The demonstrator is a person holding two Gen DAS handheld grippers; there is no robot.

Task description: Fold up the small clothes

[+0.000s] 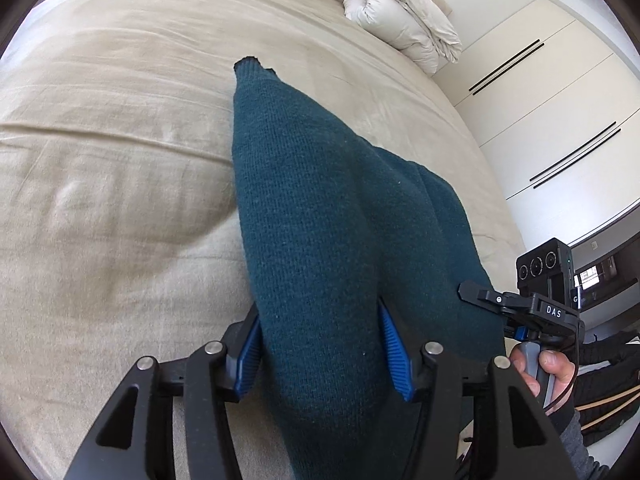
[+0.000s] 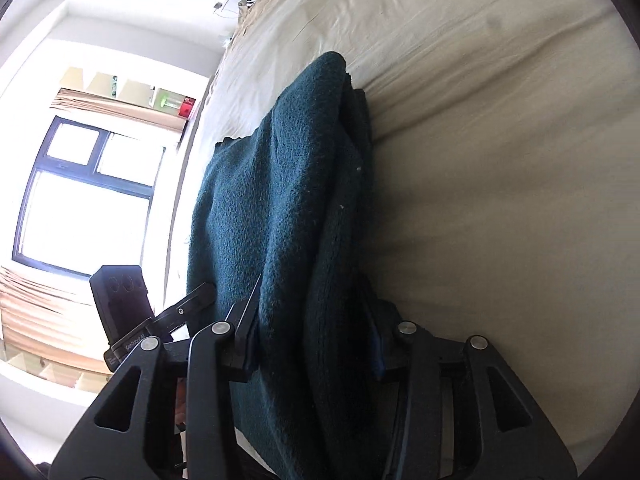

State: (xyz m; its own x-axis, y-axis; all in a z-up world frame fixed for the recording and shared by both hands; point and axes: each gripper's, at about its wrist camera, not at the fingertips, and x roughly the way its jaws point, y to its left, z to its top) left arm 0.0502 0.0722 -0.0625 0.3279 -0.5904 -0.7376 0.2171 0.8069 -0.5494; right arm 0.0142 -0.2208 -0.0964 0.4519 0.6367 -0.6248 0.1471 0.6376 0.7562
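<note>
A dark teal knitted garment [image 1: 320,208] is seen lying on the beige bedspread [image 1: 112,128], its near end lifted off the bed and held by both tools. The left gripper [image 1: 320,344] is clamped on a thick bunch of the knit, blue pads [image 1: 394,352] pressed into the fabric on both sides. The right gripper [image 2: 316,332] is likewise closed on a bunched edge of the garment [image 2: 288,184], several layers stacked between its jaws. The far end, a ribbed cuff or hem, is left resting on the bed. The knit is judged soft, limp, fairly thick and moderately light; sag and stretch are expected, slipping is unlikely given the coarse texture. Hold is best taken at edges or corners, through all layers, so the fold stays aligned. A rolled white duvet [image 1: 404,20] is seen well apart, near the headboard.
</note>
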